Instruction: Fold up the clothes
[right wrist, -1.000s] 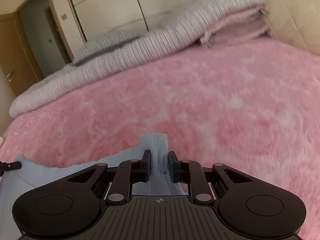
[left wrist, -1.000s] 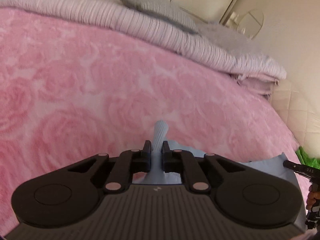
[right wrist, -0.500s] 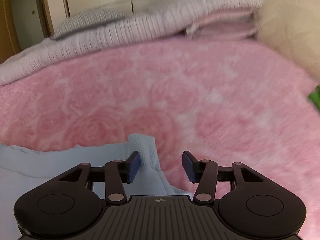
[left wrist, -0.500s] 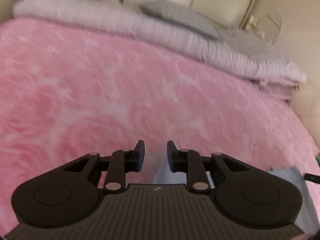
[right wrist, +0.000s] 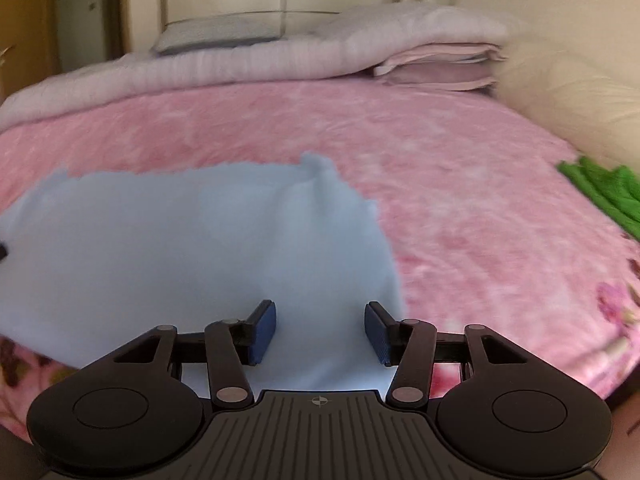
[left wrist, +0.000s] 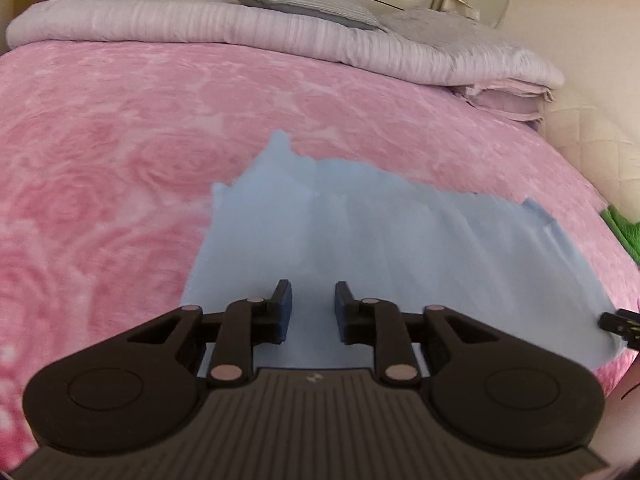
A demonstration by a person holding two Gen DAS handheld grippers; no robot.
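A light blue garment [left wrist: 384,236] lies spread flat on the pink rose-patterned blanket [left wrist: 120,152]. Its far edge shows two small raised corners. My left gripper [left wrist: 310,306] hovers open above the garment's near left part, nothing between its blue pads. In the right wrist view the same garment [right wrist: 192,240] fills the left and centre. My right gripper [right wrist: 320,330] stands open over the garment's near right edge, holding nothing. The tip of the right gripper [left wrist: 618,322] shows at the left wrist view's right border.
A folded lilac quilt [left wrist: 280,36] and a grey pillow [left wrist: 304,0] lie along the bed's far side. A green garment [right wrist: 604,192] sits on the bed's right edge by the cream headboard [right wrist: 580,92]. White wardrobe doors stand behind.
Both grippers let go of the blue ribbed cuffs they pinched a second ago, opened, and pulled back toward me. The garment now lies flat on the blanket.
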